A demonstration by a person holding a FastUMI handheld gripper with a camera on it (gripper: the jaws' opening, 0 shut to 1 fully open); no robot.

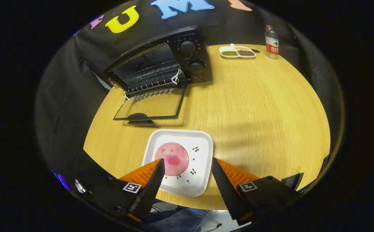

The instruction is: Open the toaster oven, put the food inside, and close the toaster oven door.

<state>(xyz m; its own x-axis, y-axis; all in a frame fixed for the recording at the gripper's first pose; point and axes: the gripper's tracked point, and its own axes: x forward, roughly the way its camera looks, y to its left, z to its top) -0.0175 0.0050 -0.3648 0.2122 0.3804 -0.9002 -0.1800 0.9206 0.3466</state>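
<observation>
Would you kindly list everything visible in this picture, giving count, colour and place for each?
toaster oven: one, black, at the table's far side, beyond the plate
oven door: one, glass in a black frame, folded down open onto the table in front of the oven
plate: one, white, square with small cherry prints, just ahead of the fingers
food: one, pink round piece, on the plate, close to the left finger
divided dish: one, white, holding green and dark grains, far side, right of the oven
bottle: one, clear with a red label, right of the dish
table: one, light wood
gripper: one, open, fingers over the plate's near edge, holding nothing
</observation>
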